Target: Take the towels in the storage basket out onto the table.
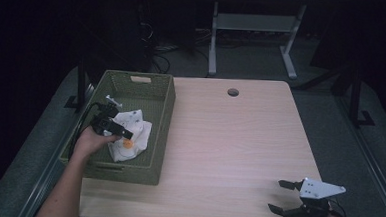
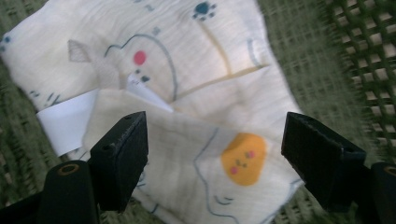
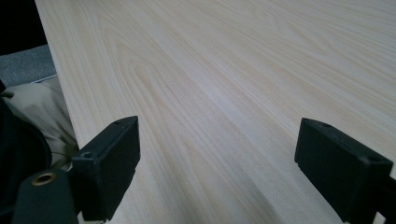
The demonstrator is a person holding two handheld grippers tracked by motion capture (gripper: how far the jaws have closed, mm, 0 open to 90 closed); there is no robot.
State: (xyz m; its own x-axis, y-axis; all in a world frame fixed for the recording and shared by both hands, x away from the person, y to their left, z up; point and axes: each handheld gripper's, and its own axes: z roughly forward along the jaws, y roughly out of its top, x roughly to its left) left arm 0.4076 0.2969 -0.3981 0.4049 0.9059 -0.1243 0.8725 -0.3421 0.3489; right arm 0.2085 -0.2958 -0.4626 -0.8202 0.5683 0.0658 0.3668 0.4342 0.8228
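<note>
Cloth [image 1: 129, 133], white, printed with small animal figures, crumpled in near half of green woven basket [image 1: 161, 117]; basket on left side of light wood table [image 1: 239, 141]. Ordered large to small: table, basket, cloth, grippers. Left gripper [image 1: 114, 128] inside basket, directly over cloth, jaws released and spread wide. Left gripper view: cloth [image 2: 187, 116] straight ahead of and beneath jaws, folded top layer with orange figure lying between them, white label tucked at one side near one jaw. Long axis of crumpled cloth roughly along basket length, running away from the person, as far as high view allows; folds make this uncertain. Right gripper [image 1: 287, 198] at near right corner of table, well apart from basket, jaws likewise released, nothing between them but bare wood. Left hand clearly nearer. Judged next: lower left jaws onto top fold, close, lift clear of basket wall.
</note>
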